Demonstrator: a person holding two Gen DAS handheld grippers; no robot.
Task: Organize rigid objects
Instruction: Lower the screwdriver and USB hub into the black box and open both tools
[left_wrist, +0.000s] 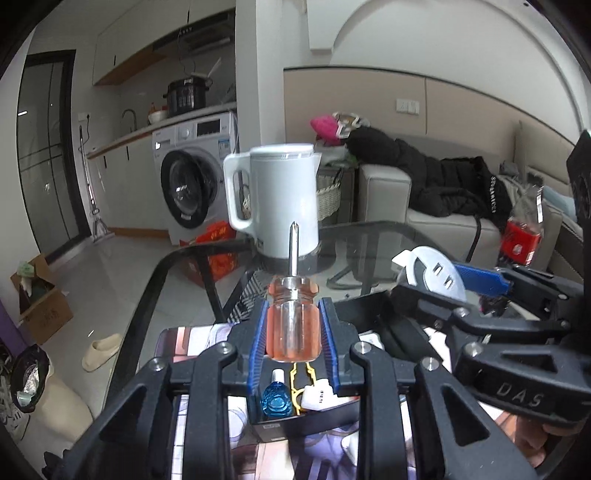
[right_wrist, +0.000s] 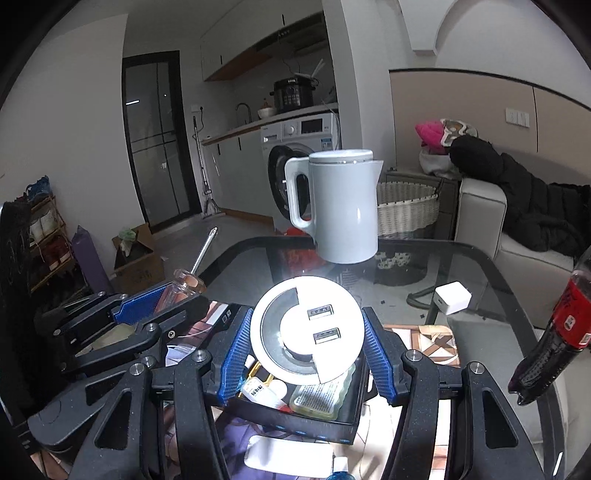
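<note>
Left tongs (left_wrist: 293, 332), clamped on our orange-handled screwdriver (left_wrist: 293, 321), and right tongs (right_wrist: 306, 343), gripping our round white USB socket (right_wrist: 304, 328), above the black tray (right_wrist: 295, 417) on the table (right_wrist: 461, 266)

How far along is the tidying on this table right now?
Done: small items already lie in the black tray. In hand: the left gripper holds a screwdriver, and the right gripper a round USB hub, both above the tray. Left: drop those, plus the white charger on the glass.

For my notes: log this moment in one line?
left tool: shut on screwdriver | right tool: shut on round USB hub | both above black tray
</note>
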